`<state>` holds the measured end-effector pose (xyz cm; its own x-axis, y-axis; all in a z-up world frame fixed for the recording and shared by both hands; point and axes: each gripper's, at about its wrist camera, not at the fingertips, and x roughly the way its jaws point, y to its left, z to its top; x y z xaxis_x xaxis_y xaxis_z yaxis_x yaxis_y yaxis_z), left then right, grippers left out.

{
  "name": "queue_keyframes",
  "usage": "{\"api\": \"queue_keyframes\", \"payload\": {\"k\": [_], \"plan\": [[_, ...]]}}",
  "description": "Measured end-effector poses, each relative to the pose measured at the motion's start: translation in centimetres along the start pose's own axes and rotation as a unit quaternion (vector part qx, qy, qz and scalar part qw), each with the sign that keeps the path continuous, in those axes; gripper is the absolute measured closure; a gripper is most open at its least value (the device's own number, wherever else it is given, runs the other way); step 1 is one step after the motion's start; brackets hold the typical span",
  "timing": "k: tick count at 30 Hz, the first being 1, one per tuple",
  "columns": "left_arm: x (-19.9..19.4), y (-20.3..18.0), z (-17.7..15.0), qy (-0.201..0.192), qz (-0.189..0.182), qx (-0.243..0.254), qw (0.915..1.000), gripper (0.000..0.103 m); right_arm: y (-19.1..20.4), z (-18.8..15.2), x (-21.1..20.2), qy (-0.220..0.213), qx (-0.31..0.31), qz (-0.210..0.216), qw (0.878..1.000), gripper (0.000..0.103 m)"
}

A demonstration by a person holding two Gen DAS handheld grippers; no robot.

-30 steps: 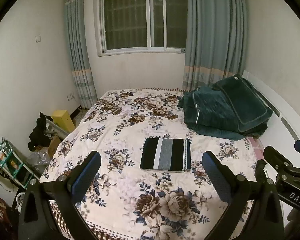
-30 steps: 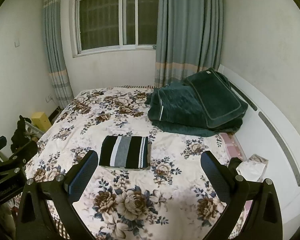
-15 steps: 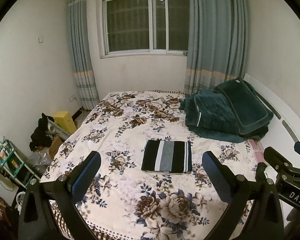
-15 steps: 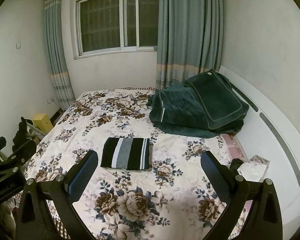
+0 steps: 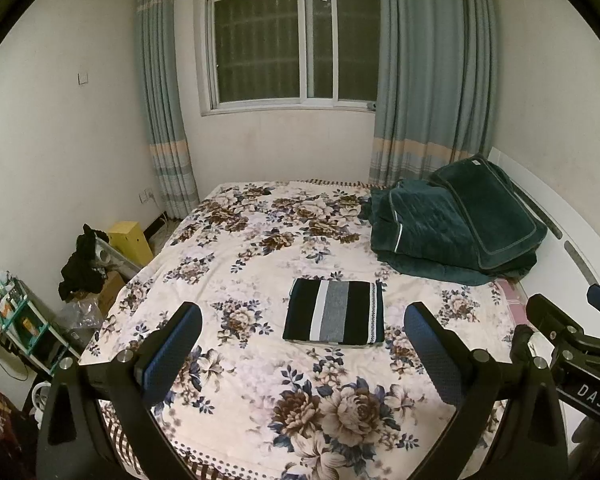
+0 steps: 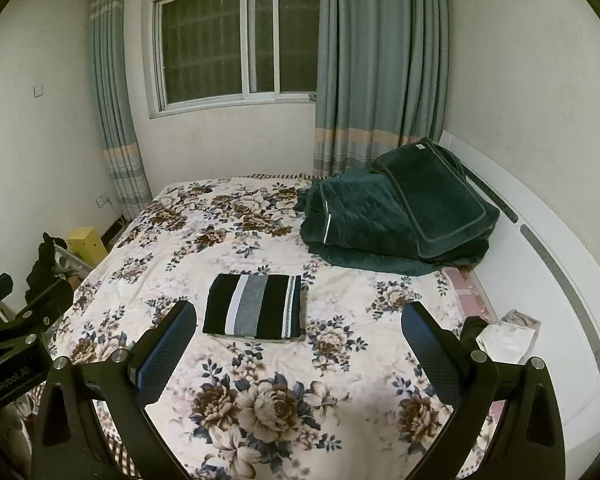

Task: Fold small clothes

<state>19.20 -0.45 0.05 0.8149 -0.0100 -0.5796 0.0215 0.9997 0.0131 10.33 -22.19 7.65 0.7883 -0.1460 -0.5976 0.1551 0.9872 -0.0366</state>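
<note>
A small striped garment, black with white and grey bands, lies folded into a neat rectangle on the flowered bed cover. My left gripper hovers open above the near part of the bed, well short of the garment, with nothing between its blue pads. My right gripper is likewise open and empty, held back from the garment. The right tool's body shows at the right edge of the left wrist view, and the left tool's body at the left edge of the right wrist view.
A dark green quilt and pillow are piled at the far right of the bed, against the white headboard. Left of the bed stand a yellow box, dark clothes and a small rack. A white packet lies right.
Both grippers have risen and tilted upward a little, so the bed and the folded garment sit slightly lower in view. The garment has not moved and both grippers stayed open.
</note>
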Motion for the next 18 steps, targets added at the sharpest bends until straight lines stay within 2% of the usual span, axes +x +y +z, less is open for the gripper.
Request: {"api": "queue_keyframes", "payload": {"k": [18], "plan": [[-0.35,0.52,-0.39,-0.002,0.009,-0.004,0.9999,0.0,0.51,-0.24,-0.09,0.0,0.001,-0.001,1.0,0.0]]}}
